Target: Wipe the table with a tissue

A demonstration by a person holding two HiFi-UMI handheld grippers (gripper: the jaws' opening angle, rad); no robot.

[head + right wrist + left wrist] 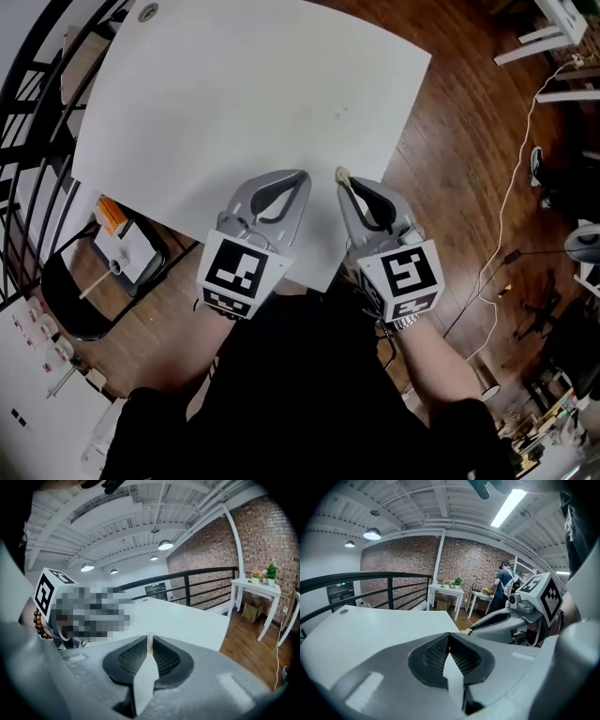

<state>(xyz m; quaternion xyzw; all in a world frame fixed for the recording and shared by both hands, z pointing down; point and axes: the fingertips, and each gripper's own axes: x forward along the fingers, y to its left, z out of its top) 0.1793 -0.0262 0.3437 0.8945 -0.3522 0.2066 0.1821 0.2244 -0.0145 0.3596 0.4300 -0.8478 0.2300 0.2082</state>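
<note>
I'm at the white counter (234,94), near edge.
My left tool (300,176) is closed and empty; my right tool (345,184) is clamped on a small cream tissue (341,173) scrap.

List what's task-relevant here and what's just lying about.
In the job: white table; cream tissue scrap pinched in the right gripper; left gripper, jaws together, empty.
Lying about: black chair beside the table; white box on its seat; white cable on the wood floor; black railing.
</note>
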